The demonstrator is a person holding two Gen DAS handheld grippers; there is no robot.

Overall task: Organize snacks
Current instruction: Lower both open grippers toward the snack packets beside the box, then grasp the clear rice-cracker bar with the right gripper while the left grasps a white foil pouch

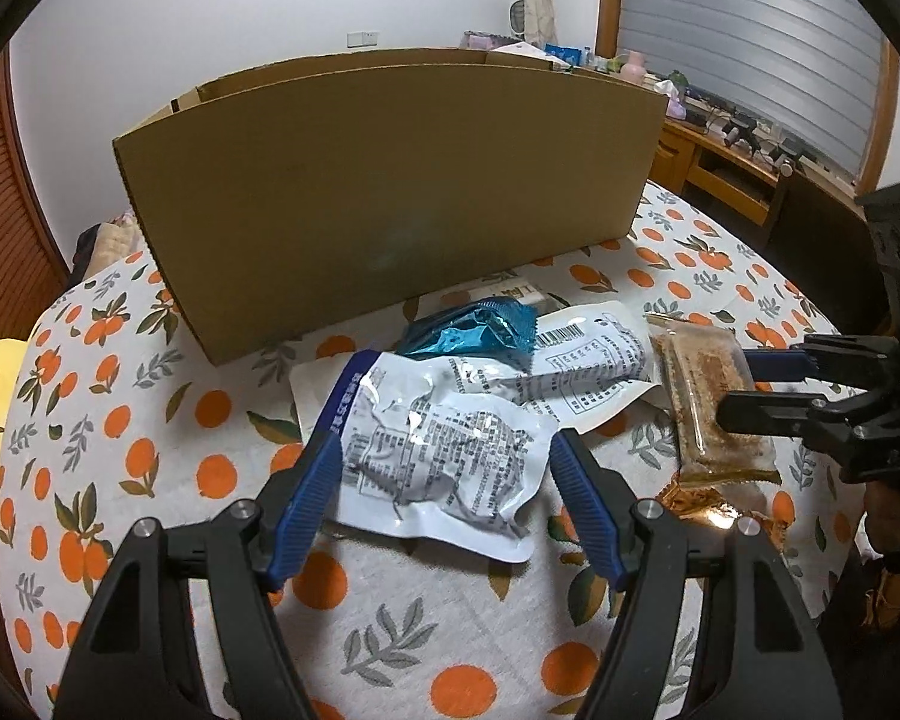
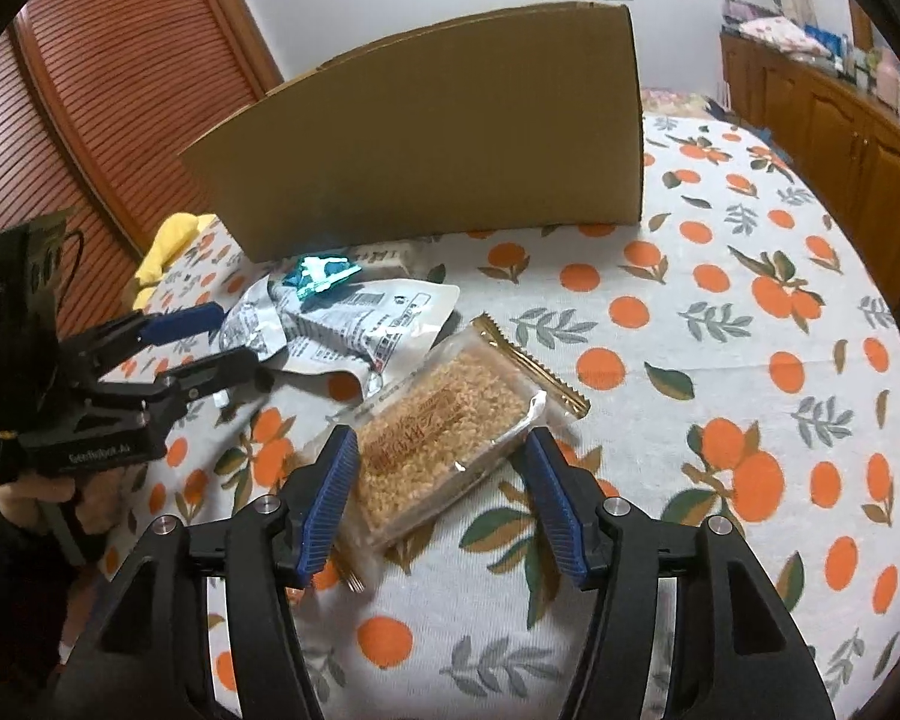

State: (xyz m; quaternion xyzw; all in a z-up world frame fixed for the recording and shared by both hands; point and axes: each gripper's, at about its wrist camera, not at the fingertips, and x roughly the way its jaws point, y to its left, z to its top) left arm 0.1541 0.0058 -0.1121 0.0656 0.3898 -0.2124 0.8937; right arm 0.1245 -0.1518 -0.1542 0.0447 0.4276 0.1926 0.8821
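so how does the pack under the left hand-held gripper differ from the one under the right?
The silver pouch is opaque, crinkled foil with printed text; the crispy bar pack is clear, showing brown grainy contents, with gold serrated ends. The pouch overlaps other wrappers; the bar mostly lies on cloth. Both sit between open jaws of the left hand-held gripper and right hand-held gripper, ungrasped.

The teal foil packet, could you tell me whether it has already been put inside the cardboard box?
No, the teal foil packet lies on the tablecloth in front of the cardboard box.
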